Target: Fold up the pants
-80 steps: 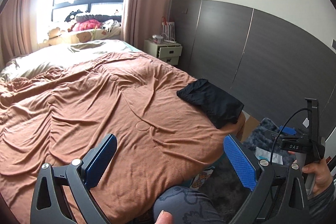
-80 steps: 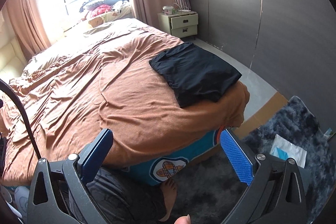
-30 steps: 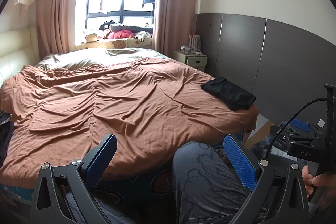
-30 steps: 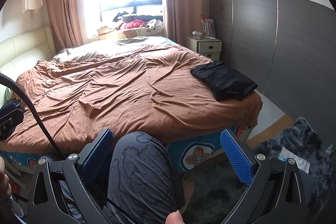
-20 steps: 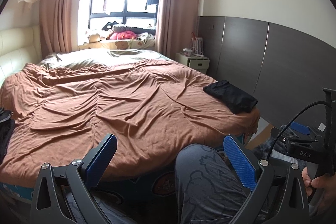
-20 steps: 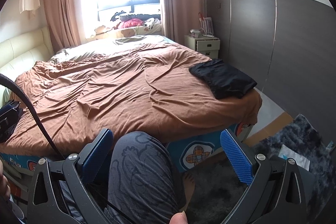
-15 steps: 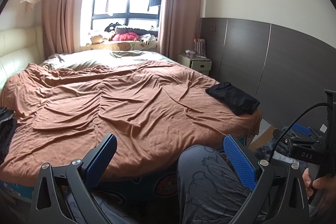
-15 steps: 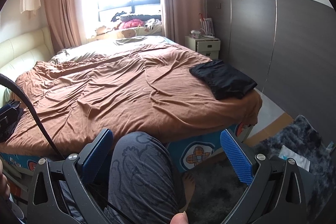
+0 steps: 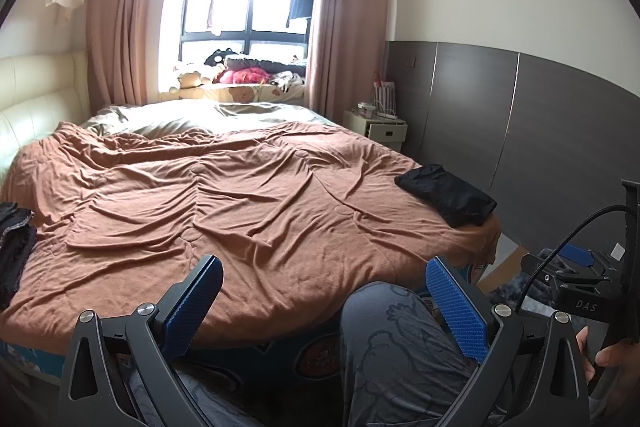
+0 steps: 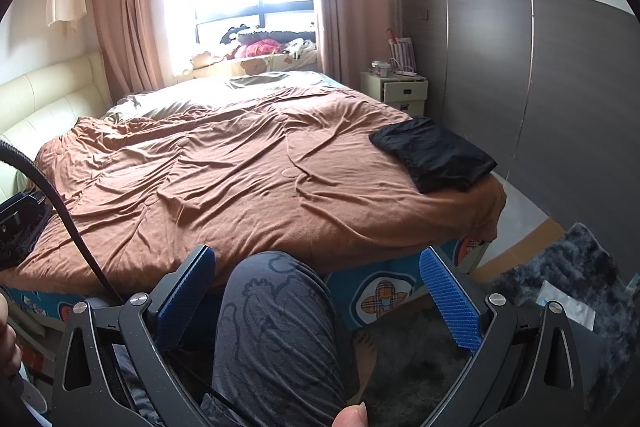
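Black pants (image 9: 448,194) lie folded in a flat bundle at the right front corner of the bed, on the brown duvet (image 9: 240,195); they also show in the right wrist view (image 10: 434,153). My left gripper (image 9: 324,291) is open and empty, held back from the bed's foot, far from the pants. My right gripper (image 10: 316,287) is open and empty too, above the person's knee (image 10: 276,311). The right gripper's body shows at the right edge of the left wrist view (image 9: 580,291).
A dark garment (image 9: 14,239) lies at the bed's left edge. A white nightstand (image 10: 394,89) stands past the bed by the grey wall panel (image 10: 520,67). A dark shaggy rug (image 10: 568,287) with a plastic packet covers the floor at right. Toys fill the windowsill (image 9: 240,77).
Both grippers have pulled back and tilted up from the bed, so the whole bed and window came into view. The pants stay in place. Both grippers stay open.
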